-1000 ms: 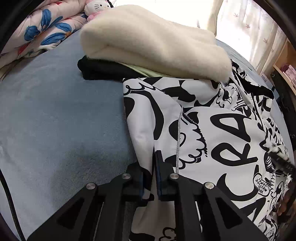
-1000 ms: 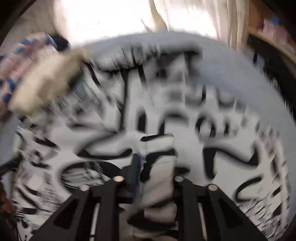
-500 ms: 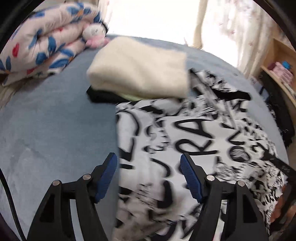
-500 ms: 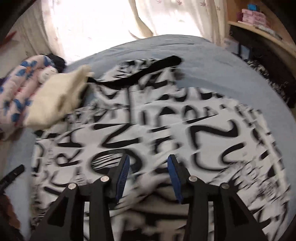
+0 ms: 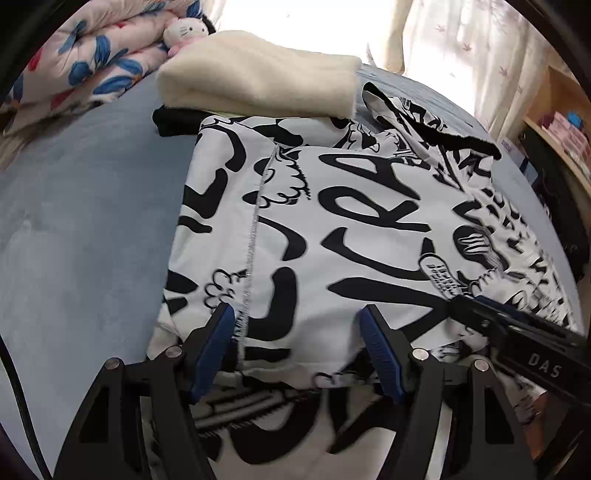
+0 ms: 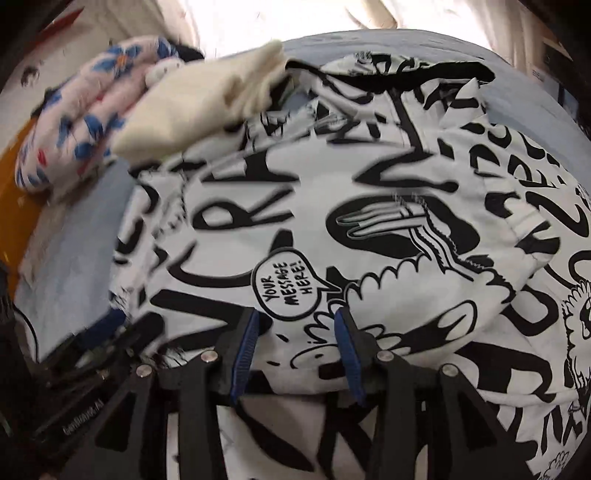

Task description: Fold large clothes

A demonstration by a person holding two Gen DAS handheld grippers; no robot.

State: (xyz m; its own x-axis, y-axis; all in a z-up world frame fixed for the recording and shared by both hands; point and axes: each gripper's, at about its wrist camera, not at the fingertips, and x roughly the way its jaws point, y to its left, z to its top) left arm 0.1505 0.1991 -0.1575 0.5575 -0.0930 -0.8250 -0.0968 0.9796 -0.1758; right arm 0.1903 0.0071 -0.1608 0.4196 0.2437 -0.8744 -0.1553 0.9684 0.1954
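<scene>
Both grips released since a second ago. Left gripper [image 5: 297, 345] jaws spread, empty. Right gripper [image 6: 295, 345] jaws parted (narrower), empty. Printed garment [image 5: 351, 229] lies folded on bed [image 5: 81, 206], just ahead of jaws. Fold judged set; next fold pending.

A bed covered in a blue-grey sheet [image 5: 85, 206] carries everything. Directly ahead of both tongs, a white garment with bold black lettering [image 5: 351, 206] lies spread on it. Beyond that, farther from the tongs, a folded cream fleece [image 5: 258, 81] rests on a black item [image 5: 173, 120]. At the far left lies a rolled floral quilt [image 5: 92, 70] with a small plush toy [image 5: 183, 31].
</scene>
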